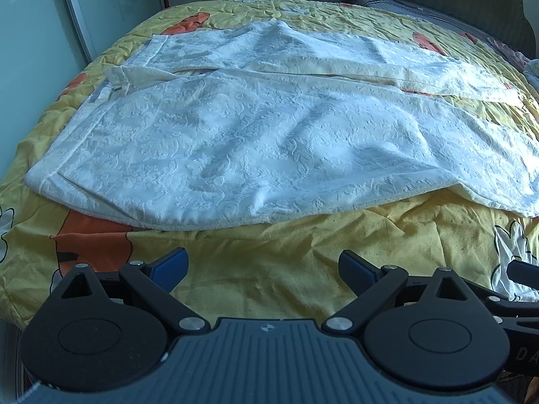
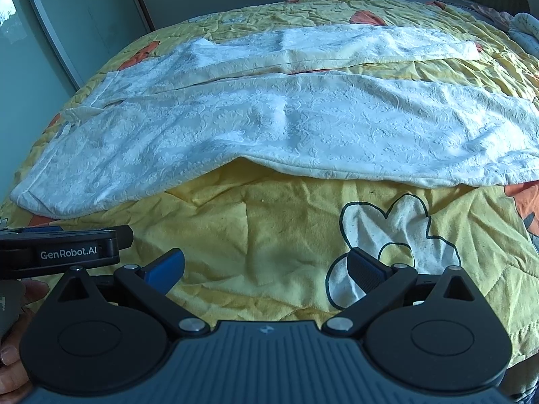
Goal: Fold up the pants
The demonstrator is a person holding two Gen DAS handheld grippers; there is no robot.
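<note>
White textured pants lie spread flat on a yellow cartoon bedspread, waistband at the left, both legs running to the right. They also show in the right wrist view. My left gripper is open and empty, hovering over bare bedspread just short of the near leg's edge. My right gripper is open and empty, also short of the near leg, to the right of the left one. The left gripper's body shows at the left of the right wrist view.
A wardrobe with sliding glass doors stands beyond the bed's left side. A headboard and pillows are at the far right. The bedspread has white rabbit and orange carrot prints.
</note>
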